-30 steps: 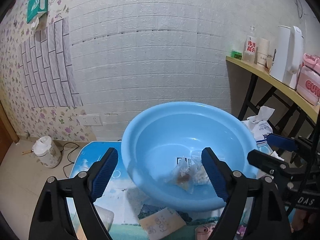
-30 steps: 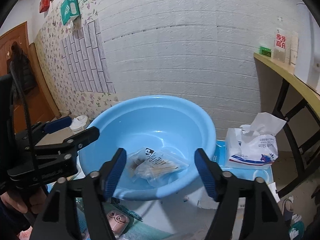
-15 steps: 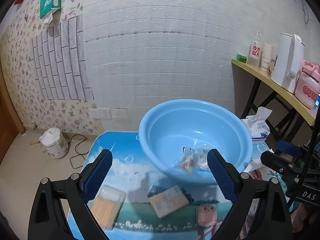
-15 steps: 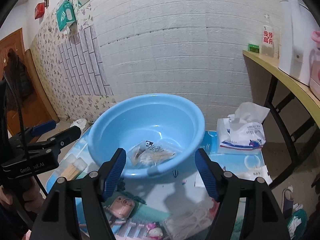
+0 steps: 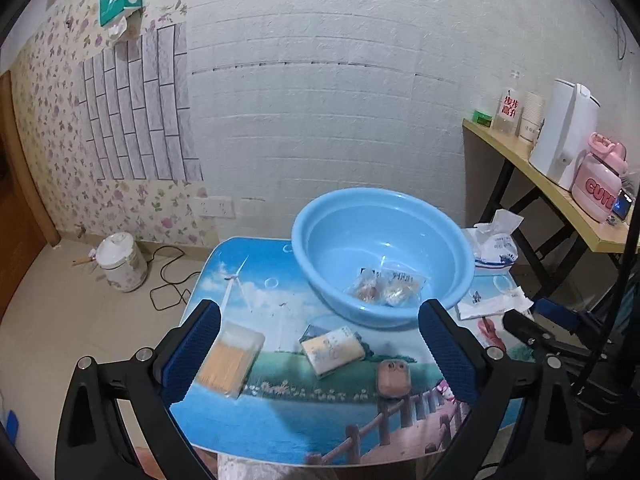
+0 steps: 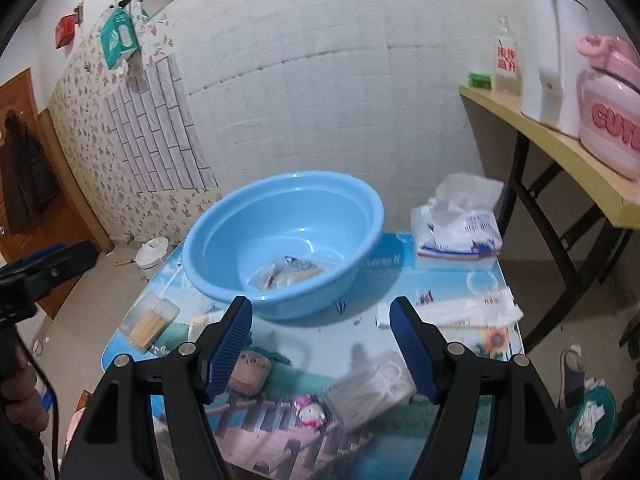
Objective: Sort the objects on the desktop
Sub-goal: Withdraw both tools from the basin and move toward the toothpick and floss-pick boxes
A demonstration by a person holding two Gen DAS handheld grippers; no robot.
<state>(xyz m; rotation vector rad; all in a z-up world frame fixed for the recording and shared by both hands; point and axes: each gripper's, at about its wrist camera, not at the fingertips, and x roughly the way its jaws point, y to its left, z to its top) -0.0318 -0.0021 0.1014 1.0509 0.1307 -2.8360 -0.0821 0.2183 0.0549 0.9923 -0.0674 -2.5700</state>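
A blue basin [image 5: 320,248] [image 6: 208,256] stands at the back of the picture-printed table and holds clear snack packets [image 5: 384,290] [image 6: 288,274]. On the table lie a box of wooden sticks [image 5: 230,358] [image 6: 150,322], a yellow packet [image 5: 332,350], a small brown block [image 5: 394,376] [image 6: 250,372], a clear bag of white items [image 6: 372,390] and a long white wrapper [image 6: 452,312]. My left gripper [image 5: 318,360] is open and empty above the table's front. My right gripper [image 6: 322,344] is open and empty, in front of the basin.
A tissue pack [image 5: 494,242] [image 6: 456,228] stands right of the basin. A yellow shelf [image 5: 548,184] at the right holds a white kettle [image 5: 564,136] and a pink jug [image 6: 608,108]. A white pot [image 5: 120,262] stands on the floor at the left.
Both grippers have pulled back and up from the basin, still open. The table front and its loose objects have come into view.
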